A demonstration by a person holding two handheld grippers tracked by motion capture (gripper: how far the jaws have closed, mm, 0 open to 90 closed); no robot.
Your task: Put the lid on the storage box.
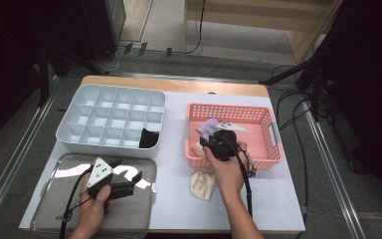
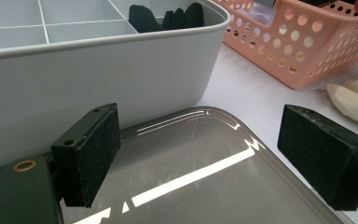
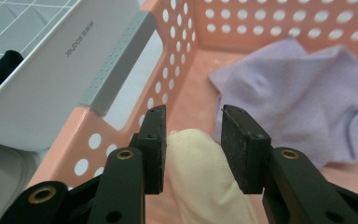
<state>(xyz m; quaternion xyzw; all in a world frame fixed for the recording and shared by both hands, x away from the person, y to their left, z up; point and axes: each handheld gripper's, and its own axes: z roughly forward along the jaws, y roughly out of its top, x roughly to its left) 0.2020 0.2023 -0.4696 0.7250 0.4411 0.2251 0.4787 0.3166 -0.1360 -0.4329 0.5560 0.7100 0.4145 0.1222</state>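
Pink basket (image 3: 177, 70): cream sock (image 3: 205, 177) between right claw (image 3: 193, 144) pads.

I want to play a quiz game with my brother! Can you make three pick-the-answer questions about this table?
1. Where is the black cloth?
A. pink basket
B. grey divided box
C. metal tray

2. What colour is the basket?
A. pink
B. green
C. blue

3. How are the left tongs?
A. shut on a sock
B. open, holding nothing
C. clamped on the basket

Answers:
1 B, it sits in a corner compartment of the divided box.
2 A, its holed walls are pink.
3 B, the pads stand apart over the metal tray.
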